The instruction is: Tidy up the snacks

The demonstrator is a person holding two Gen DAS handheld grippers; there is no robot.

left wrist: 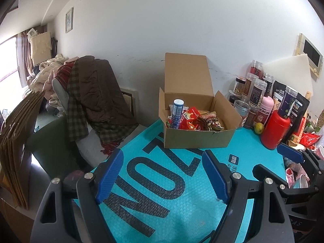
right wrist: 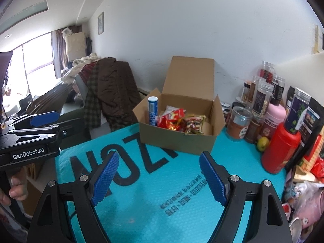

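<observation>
Upright, blue tube in cardboard box

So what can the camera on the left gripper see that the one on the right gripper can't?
Only the left wrist view shows the stack of flattened cardboard at its left edge, and the framed black panel on the wall.

Only the right wrist view shows a person's hand holding the left gripper's handle, and its "GenRobot.AI" label.

Both show the open cardboard box of snack packets, the blue-and-white tube standing in it, the red bottle, and the turquoise mat.
</observation>
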